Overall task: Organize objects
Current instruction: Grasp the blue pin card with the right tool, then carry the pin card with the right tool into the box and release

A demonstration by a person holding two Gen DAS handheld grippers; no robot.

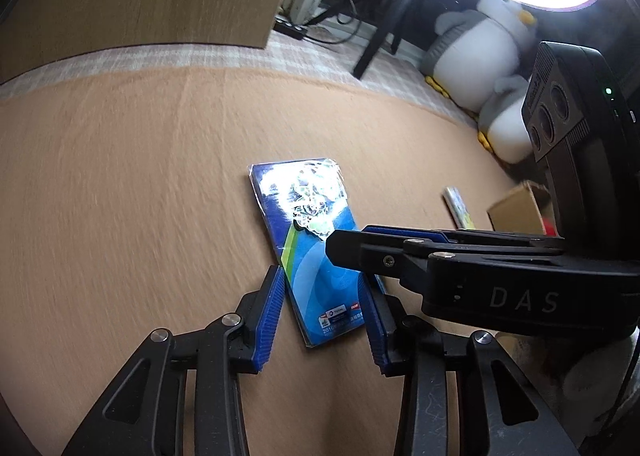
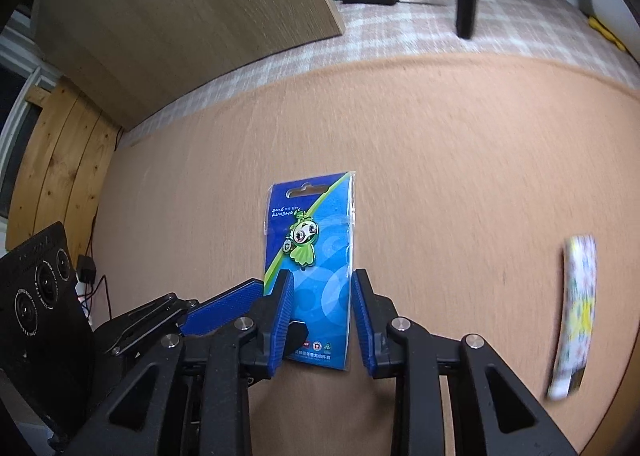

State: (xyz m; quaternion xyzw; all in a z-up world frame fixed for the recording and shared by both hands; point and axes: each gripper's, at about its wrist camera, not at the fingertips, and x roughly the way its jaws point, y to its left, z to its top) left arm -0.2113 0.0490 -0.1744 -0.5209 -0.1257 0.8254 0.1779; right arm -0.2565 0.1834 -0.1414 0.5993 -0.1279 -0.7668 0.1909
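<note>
Both our grippers tilt steeply down over the flat blue card pack with a green mascot pin (image 2: 310,260), lying mid-surface on the tan desk (image 1: 120,195). Our left gripper (image 1: 324,316) straddles its near end, pads just beside the edges, not clamped; our right gripper (image 2: 322,320) brackets it likewise, unclenched. A patterned paper strip (image 2: 576,316) lies near the right edge.
</note>
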